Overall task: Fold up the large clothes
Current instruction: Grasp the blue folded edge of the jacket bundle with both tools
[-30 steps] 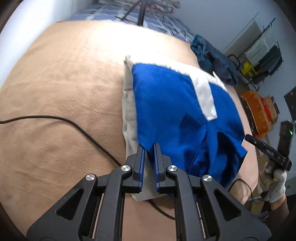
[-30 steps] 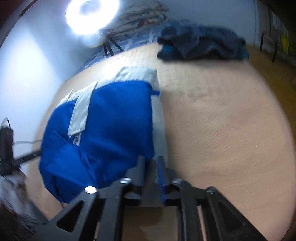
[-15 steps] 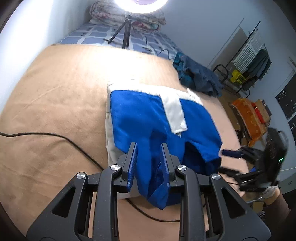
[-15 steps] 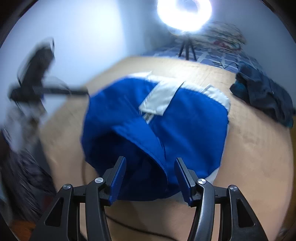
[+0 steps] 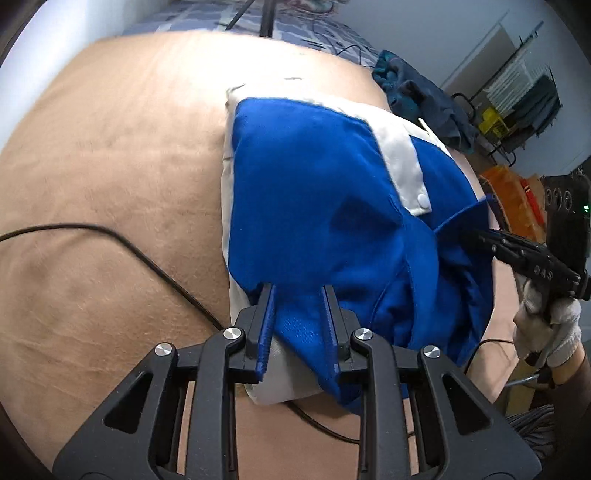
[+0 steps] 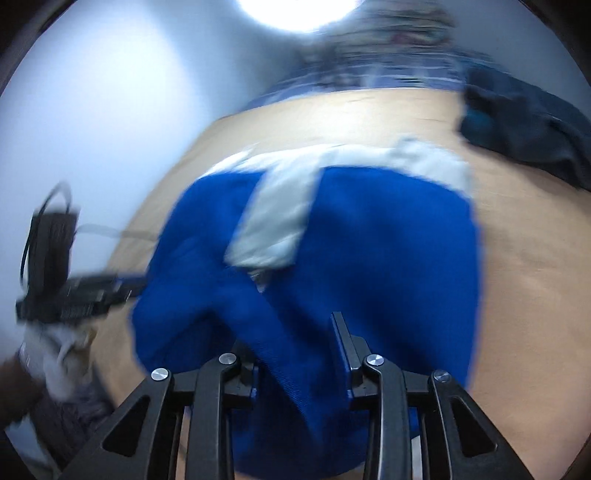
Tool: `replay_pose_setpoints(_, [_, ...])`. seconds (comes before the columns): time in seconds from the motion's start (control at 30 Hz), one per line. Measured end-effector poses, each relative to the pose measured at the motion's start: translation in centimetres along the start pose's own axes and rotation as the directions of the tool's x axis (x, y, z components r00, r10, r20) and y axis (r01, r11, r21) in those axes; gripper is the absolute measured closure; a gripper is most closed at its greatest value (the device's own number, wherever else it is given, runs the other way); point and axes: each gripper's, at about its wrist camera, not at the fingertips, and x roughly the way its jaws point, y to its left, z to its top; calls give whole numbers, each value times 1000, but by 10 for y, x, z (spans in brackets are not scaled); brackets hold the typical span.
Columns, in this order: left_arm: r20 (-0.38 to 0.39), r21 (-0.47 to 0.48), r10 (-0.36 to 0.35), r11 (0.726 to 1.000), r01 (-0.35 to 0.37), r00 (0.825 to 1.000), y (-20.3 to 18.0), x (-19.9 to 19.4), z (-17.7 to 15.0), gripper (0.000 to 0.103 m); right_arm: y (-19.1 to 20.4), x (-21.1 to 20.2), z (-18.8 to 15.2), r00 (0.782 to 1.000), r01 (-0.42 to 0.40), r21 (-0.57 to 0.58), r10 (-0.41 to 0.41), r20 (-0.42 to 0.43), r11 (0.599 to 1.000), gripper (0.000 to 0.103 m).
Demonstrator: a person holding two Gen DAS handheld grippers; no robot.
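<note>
A blue and white garment (image 5: 314,192) lies folded on the tan bed cover (image 5: 110,147). Its near edge is bunched and loose. My left gripper (image 5: 297,291) is open, its jaws on either side of the garment's near blue fold. My right gripper (image 6: 291,332) is open too, with blue cloth lying between its jaws; this view is blurred. The right gripper also shows in the left wrist view (image 5: 469,236), touching the garment's right edge. The garment shows in the right wrist view (image 6: 369,240).
A black cable (image 5: 110,240) crosses the cover and runs under the garment. A dark blue heap of clothes (image 5: 417,96) lies at the far right. A ring light (image 6: 299,11) stands behind the bed. An orange crate (image 5: 513,199) and a rack are beyond the right edge.
Both grippers were shut a second ago and have opened. The near blue edge has dropped and bunched up. The right gripper swung round to the garment's right side.
</note>
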Motion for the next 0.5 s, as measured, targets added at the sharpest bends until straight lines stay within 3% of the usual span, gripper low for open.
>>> replay_pose_setpoints(0.13, [-4,8,0,1000,0,1000,0,-1,2,80,-13,-2,4,997,64,59,-66,35,996,73])
replay_pose_setpoints(0.23, [2,-7,-11,1000,11,1000,1,-4,4,80,4,5,3,975,223,-50,-222,22,974,76])
replay_pose_setpoints(0.33, [42,-34,-34,999,35,999,5,-19,5,80,23,1,1,946,323,-134,-319,52,937,76])
replay_pose_setpoints(0.5, [98,-61,-103,992,110,990,11,-48,-1,80,46,-39,4,943,313,-137,-290,164,940,74])
